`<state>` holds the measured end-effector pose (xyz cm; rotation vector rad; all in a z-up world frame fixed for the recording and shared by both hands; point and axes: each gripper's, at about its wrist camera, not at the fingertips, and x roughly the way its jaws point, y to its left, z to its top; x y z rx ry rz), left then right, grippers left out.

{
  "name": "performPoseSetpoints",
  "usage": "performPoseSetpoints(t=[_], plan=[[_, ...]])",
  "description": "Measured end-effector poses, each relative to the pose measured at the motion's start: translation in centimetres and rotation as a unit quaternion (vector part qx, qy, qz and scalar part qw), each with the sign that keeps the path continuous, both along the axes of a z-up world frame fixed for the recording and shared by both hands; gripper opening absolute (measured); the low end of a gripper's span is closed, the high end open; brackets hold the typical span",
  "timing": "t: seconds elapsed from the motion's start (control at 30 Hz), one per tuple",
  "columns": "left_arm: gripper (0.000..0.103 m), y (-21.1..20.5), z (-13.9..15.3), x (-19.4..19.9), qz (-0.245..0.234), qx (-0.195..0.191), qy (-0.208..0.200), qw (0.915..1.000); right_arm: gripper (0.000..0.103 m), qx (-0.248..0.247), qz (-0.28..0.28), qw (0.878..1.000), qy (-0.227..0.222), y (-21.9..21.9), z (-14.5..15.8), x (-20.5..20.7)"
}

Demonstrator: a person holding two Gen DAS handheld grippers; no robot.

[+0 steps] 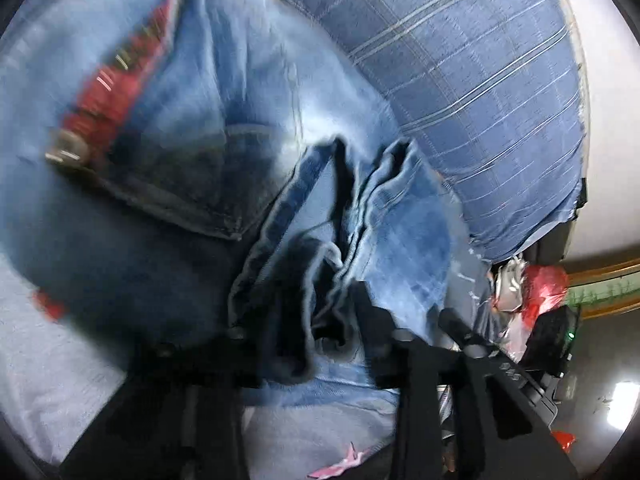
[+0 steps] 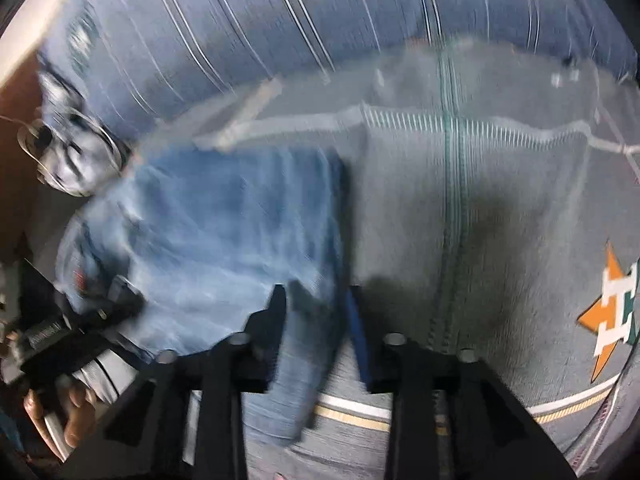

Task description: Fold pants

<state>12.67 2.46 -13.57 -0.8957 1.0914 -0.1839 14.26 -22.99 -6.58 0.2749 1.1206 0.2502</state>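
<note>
**A:** How far along are you with the jeans (image 2: 224,232)?

**B:** Partway, I'd judge. In your right wrist view they lie doubled into a fairly tidy block on the grey blanket (image 2: 500,208), with the striped blue bedspread (image 2: 280,20) beyond. Your left wrist view shows a back pocket and bunched hems, so the fold is loose at that end.

**A:** And your grippers?

**B:** Your left gripper (image 1: 320,320) has denim bunched between its fingers, seemingly pinched, though blur hides the pads. Your right gripper (image 2: 316,300) straddles the near edge of the cloth, fingers parted, with a visible gap on one side; I read it as not clamping.

**A:** What's left?

**B:** Probably squaring the hems, one more fold, then smoothing.
</note>
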Motion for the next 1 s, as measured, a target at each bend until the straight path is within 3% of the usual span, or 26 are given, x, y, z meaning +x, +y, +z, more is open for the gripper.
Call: performPoseSetpoints(t=[0.03, 0.07, 0.13, 0.2, 0.3, 0.37, 0.47, 0.57, 0.63, 0.73, 0.83, 1.0], plan=[[0.060, 0.5, 0.9, -0.4, 0.004, -0.002, -0.021, 0.9998, 0.040, 0.016, 0.010, 1.000, -0.021, 0.1, 0.8, -0.4], [0.064, 1.0, 1.7, -0.9, 0.009, -0.005, -0.038, 0.9992, 0.041, 0.043, 0.027, 0.998, -0.041, 0.5, 1.6, -0.7], [0.064, 2.6, 3.2, -1.8, 0.025, -0.017, -0.068, 0.9972, 0.042, 0.079, 0.051, 0.995, -0.041, 2.0, 1.6, -0.7], [0.065, 4.0, 3.9, -2.3, 0.047, -0.019, -0.083, 0.9953, 0.041, 0.096, 0.082, 0.992, -0.006, 4.7, 0.2, -0.7], [0.065, 6.6, 4.6, -3.6, 0.088, 0.017, -0.094, 0.9916, 0.039, 0.031, 0.110, 0.992, 0.061, 8.3, -3.0, -0.7], [0.068, 8.3, 4.2, -4.4, 0.107, 0.021, -0.087, 0.9903, 0.040, 0.006, 0.102, 0.994, 0.048, 9.1, -2.7, -1.1], [0.071, 10.8, 2.2, -5.2, 0.151, -0.014, -0.059, 0.9866, 0.042, 0.048, 0.101, 0.994, -0.012, 9.5, 0.4, -2.1], [0.077, 13.8, -0.4, -6.9, 0.210, -0.090, -0.035, 0.9731, 0.066, 0.094, 0.099, 0.989, -0.050, 10.3, 2.0, -2.8], [0.080, 15.2, -2.4, -7.2, 0.239, -0.150, -0.025, 0.9591, 0.066, 0.115, 0.105, 0.986, -0.054, 11.5, 2.2, -2.4], [0.084, 15.4, -4.4, -6.7, 0.239, -0.196, -0.001, 0.9510, 0.066, 0.134, 0.113, 0.983, -0.052, 13.0, 1.9, -2.1], [0.084, 14.9, -5.4, -5.5, 0.232, -0.201, 0.018, 0.9517, 0.066, 0.125, 0.125, 0.983, -0.050, 14.3, 1.3, -2.0], [0.077, 14.6, -4.4, -4.0, 0.255, -0.149, 0.017, 0.9552, 0.066, 0.126, 0.134, 0.982, -0.046, 15.8, 0.8, -1.5]])
